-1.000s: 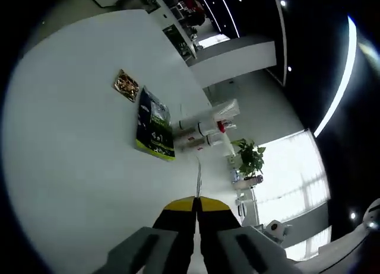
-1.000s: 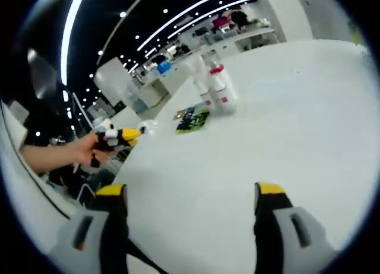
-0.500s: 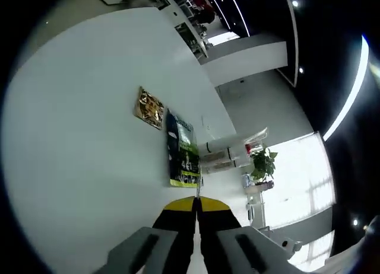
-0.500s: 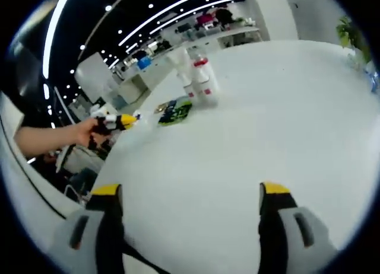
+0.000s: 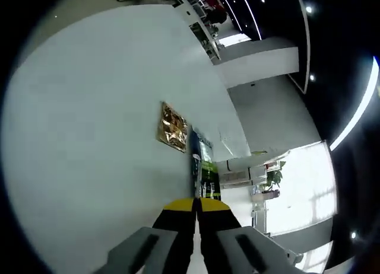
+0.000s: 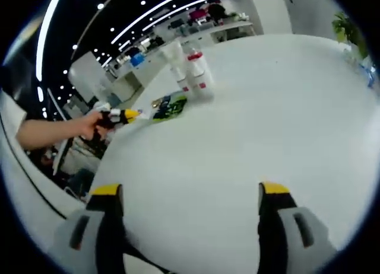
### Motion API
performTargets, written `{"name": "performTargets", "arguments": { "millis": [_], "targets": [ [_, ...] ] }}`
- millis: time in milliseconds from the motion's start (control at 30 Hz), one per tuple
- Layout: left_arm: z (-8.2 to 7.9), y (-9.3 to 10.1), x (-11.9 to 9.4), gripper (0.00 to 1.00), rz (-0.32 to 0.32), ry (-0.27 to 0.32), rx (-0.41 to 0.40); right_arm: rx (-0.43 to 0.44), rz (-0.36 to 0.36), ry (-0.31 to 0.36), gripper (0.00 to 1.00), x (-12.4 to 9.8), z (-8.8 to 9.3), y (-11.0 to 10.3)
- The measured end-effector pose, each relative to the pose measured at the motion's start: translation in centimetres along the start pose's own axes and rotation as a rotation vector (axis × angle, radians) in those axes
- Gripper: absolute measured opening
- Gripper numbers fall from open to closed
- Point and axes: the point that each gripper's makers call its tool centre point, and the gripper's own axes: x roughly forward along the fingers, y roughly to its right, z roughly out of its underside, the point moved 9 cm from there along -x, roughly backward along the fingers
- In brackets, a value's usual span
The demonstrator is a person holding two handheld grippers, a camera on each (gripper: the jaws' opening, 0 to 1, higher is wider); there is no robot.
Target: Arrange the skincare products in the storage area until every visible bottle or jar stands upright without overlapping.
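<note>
Left gripper (image 5: pixel 196 204) jaws pressed together, pointing at green packet (image 5: pixel 203 176) lying flat mid-frame, long axis along jaws. Right gripper (image 6: pixel 191 194) jaws spreading wide, holding nothing. Bottles (image 6: pixel 193 75) standing upright, upper centre, on table (image 6: pixel 267 120).

Closed left claw (image 5: pixel 195 207) just short of green sachet (image 5: pixel 202 173), gold sachet (image 5: pixel 173 127) beside it.

Plenty of bare white table (image 6: pixel 249 131) lying open ahead of the wide-open right gripper (image 6: pixel 190 197). Bottles (image 6: pixel 193 72) standing clustered at the far edge, green packet (image 6: pixel 169 106) lying just beside them, left gripper (image 6: pixel 122 115) hovering near the packet.
</note>
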Motion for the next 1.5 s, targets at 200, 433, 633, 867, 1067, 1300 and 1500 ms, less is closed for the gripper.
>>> {"name": "performTargets", "arguments": {
  "millis": [200,433,633,867,1067,1300,1500],
  "targets": [
    [0.0,-0.3,0.4,0.01,-0.037,-0.021,0.012,-0.012,-0.017,-0.020,0.92,0.7,0.0,-0.5],
    [-0.4,-0.5,0.8,0.01,-0.081,-0.016,0.018,-0.023,-0.026,-0.030,0.91,0.8,-0.1,-0.6],
    [-1.9,-2.2,1.2,0.03,-0.132,-0.029,0.029,-0.011,-0.023,-0.027,0.91,0.7,0.2,-0.4],
    [-3.3,-4.2,1.9,0.04,-0.161,-0.068,0.046,0.007,-0.024,-0.026,0.90,0.8,0.7,-0.2],
    [-3.5,-3.9,2.0,0.05,-0.189,-0.093,0.052,0.010,-0.028,-0.018,0.90,0.9,0.7,-0.2],
    [-3.1,-3.6,1.7,0.06,-0.210,-0.104,0.049,0.011,-0.038,-0.023,0.89,1.0,1.1,-0.4],
    [-2.9,-3.4,1.2,0.06,-0.222,-0.099,0.048,0.015,-0.043,-0.025,0.89,1.0,1.2,-0.4]
  ]
}}
